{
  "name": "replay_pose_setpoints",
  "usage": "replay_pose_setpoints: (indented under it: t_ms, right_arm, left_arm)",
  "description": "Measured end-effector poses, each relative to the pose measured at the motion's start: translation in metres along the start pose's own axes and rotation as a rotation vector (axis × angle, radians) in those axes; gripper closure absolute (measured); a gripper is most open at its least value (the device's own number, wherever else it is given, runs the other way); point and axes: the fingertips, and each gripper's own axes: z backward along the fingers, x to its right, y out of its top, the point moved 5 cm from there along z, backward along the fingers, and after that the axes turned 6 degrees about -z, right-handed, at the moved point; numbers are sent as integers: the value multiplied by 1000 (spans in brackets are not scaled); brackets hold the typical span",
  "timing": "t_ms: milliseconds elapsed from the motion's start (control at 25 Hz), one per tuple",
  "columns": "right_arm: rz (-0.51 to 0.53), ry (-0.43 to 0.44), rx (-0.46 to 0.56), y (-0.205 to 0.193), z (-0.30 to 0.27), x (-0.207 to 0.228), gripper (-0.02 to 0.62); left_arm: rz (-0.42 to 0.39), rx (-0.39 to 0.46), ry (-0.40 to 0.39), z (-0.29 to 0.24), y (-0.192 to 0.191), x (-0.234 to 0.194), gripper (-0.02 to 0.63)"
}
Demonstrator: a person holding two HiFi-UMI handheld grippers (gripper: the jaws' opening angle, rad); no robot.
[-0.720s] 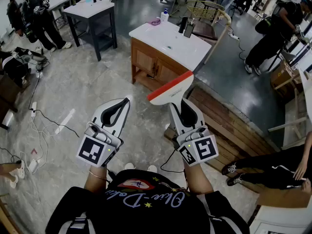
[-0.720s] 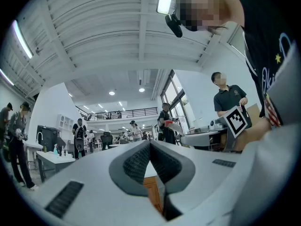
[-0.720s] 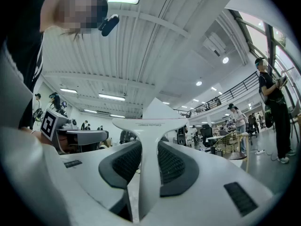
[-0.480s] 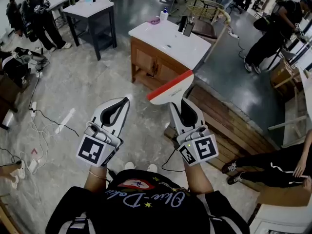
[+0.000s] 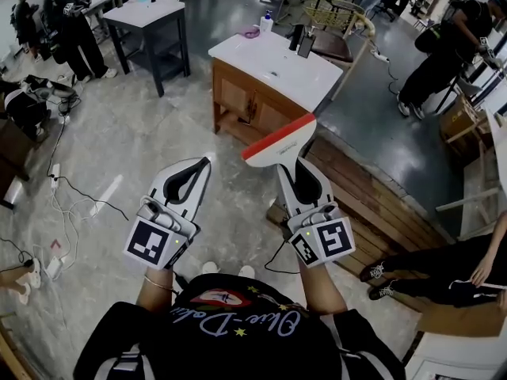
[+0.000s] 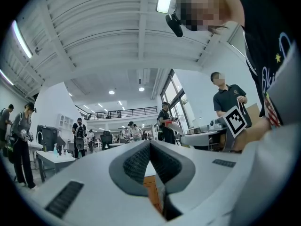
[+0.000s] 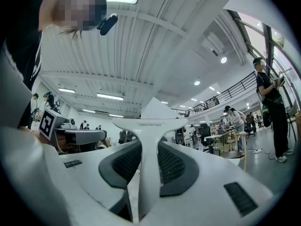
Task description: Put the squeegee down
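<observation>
A white squeegee [image 5: 279, 144] with a red blade edge sticks up from my right gripper [image 5: 294, 174], whose jaws are shut on its flat white handle [image 7: 146, 173]. In the right gripper view its wide head [image 7: 149, 124] spreads above the pads. My left gripper [image 5: 192, 174] hangs to the left at about the same height; its jaws are shut with nothing between them. Its pads [image 6: 150, 161] meet at their tips in the left gripper view. Both grippers point slightly upward, over the floor and short of a wooden cabinet with a white sink top [image 5: 273, 71].
A dark table [image 5: 149, 22] stands at the back left. Wooden planks [image 5: 380, 212] lie on the floor at the right. Cables [image 5: 59, 200] trail over the floor at the left. Several people stand around the room, one [image 5: 444, 54] at the right.
</observation>
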Motion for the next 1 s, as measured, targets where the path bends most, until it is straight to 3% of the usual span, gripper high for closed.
replay_pose_setpoints:
  t_ms: [1000]
  right_arm:
    - [-44,80,5,-4,5,57,466]
  left_arm:
    - [-52,-61,85,-33,-6,30,607]
